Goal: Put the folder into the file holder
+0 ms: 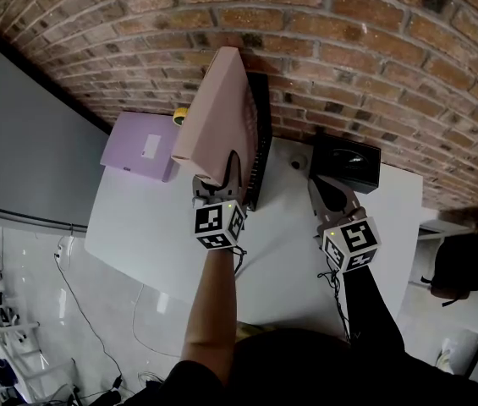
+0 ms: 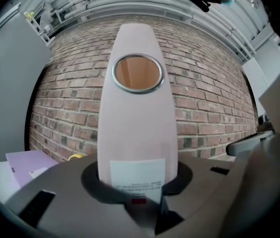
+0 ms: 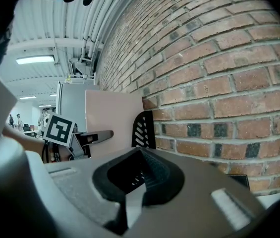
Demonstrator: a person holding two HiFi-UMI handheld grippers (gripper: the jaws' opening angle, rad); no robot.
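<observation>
A pink ring-binder folder stands upright over the white table, its spine toward me. My left gripper is shut on the bottom of that spine; in the left gripper view the folder rises straight up from between the jaws, with its finger hole and white label showing. The black mesh file holder stands right beside the folder against the brick wall. In the right gripper view the folder half hides the holder. My right gripper rests to the right, its jaws together and holding nothing.
A purple folder lies flat at the table's back left, with a small yellow object behind it. A black box sits at the wall just beyond my right gripper. A dark bag lies off the table's right side.
</observation>
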